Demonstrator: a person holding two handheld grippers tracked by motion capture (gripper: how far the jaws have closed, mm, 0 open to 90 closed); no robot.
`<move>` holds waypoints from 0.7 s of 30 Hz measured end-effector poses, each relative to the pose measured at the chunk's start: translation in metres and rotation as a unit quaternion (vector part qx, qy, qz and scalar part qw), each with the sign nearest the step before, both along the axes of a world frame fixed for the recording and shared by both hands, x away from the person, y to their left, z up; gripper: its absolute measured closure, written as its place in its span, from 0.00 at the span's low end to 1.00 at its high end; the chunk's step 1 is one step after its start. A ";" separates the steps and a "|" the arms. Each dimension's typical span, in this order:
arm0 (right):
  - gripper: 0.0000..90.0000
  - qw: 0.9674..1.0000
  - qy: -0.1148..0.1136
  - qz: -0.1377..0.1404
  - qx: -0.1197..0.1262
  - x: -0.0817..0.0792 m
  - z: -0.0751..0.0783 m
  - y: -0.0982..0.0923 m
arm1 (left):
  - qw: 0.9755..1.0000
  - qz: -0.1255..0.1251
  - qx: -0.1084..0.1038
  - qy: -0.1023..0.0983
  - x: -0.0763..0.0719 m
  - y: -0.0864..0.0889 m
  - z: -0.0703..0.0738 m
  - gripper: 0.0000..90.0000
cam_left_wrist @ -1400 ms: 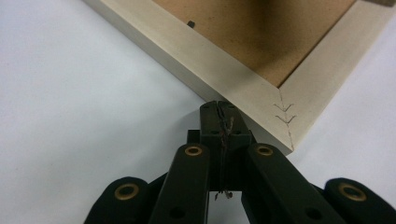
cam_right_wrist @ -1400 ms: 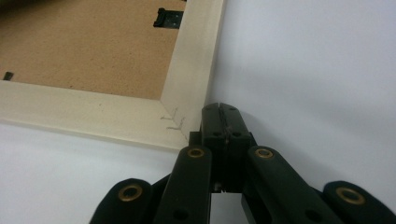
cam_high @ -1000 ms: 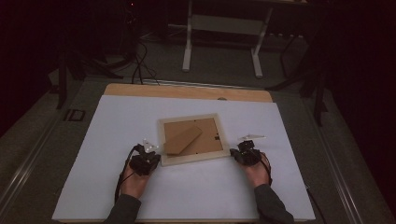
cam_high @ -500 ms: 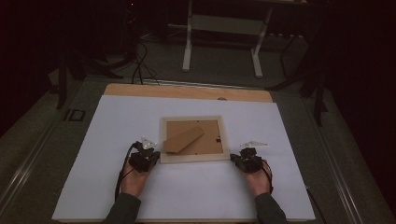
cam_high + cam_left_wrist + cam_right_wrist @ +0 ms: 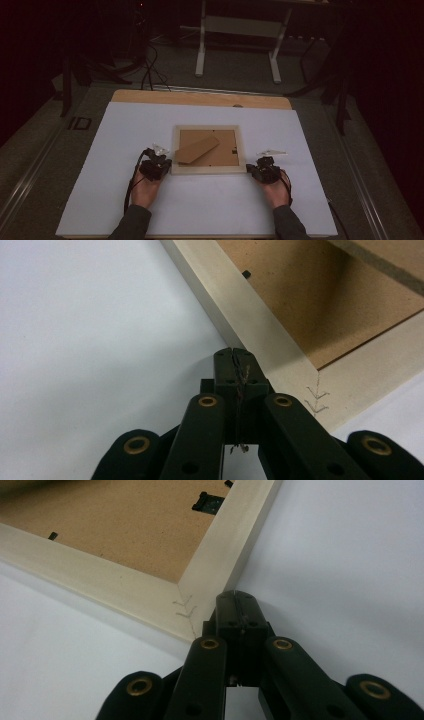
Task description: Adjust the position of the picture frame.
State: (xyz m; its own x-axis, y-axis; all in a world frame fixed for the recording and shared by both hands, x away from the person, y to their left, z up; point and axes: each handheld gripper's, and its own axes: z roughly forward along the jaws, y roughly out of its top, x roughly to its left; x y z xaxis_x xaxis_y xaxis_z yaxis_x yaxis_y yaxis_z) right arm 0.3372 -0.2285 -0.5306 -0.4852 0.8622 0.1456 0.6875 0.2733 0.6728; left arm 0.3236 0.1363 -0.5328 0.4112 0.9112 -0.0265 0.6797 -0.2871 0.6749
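A square picture frame (image 5: 208, 150) lies face down near the middle of the desk (image 5: 125, 130), on a smooth matte white sheet that covers all but a strip of pale wood along the far edge. The frame's border is flat, light, unvarnished-looking wood with mitred corners; in both gripper views a corner joint shows a small row of V-shaped staples pressed into the grain. Inside the border sits a brown fibreboard backing (image 5: 227, 150) with a dull, slightly fuzzy surface, held by small black metal tabs. A long, rounded fibreboard stand (image 5: 196, 149) lies slantwise across the backing's left half.

The left hand-held gripper (image 5: 235, 356), black plastic with brass-coloured rivets, has its jaws pressed together with nothing between them; its tip rests at the frame's near left corner, touching or just beside the outer edge. The right hand-held gripper (image 5: 236, 600), of the same build, also has its jaws pressed together on nothing, its tip against the outer edge of the near right corner.
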 end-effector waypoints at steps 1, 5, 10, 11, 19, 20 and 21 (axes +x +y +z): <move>1.00 1.000 0.001 0.000 0.002 -0.001 0.000 0.000 | 1.000 -0.001 0.000 0.001 0.001 0.000 0.000 1.00; 1.00 1.000 0.002 0.000 0.005 -0.001 0.000 -0.001 | 1.000 0.005 -0.004 0.003 0.000 0.000 0.000 1.00; 1.00 1.000 0.001 -0.003 0.012 -0.001 -0.001 -0.002 | 1.000 0.004 -0.012 0.007 -0.002 0.001 0.000 1.00; 1.00 1.000 0.000 -0.003 0.015 -0.002 -0.002 -0.002 | 1.000 0.002 -0.011 0.008 -0.003 0.000 0.001 1.00; 1.00 1.000 0.000 -0.007 0.017 -0.007 -0.002 -0.006 | 1.000 -0.007 -0.014 0.008 -0.004 -0.002 0.000 1.00; 1.00 1.000 0.000 -0.008 0.017 -0.007 -0.002 -0.007 | 1.000 -0.006 -0.013 0.007 -0.004 -0.003 0.000 1.00; 1.00 1.000 0.001 -0.010 0.018 -0.008 -0.002 -0.007 | 1.000 -0.006 -0.012 0.006 -0.004 -0.003 0.000 1.00</move>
State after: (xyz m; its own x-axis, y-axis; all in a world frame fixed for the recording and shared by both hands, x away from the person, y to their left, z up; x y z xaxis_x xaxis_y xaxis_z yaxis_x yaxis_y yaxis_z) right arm 0.3296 -0.2357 -0.5323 -0.4684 0.8655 0.1773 0.6932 0.2356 0.6812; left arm 0.3197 0.1328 -0.5326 0.4224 0.9048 -0.0536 0.6837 -0.2792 0.6742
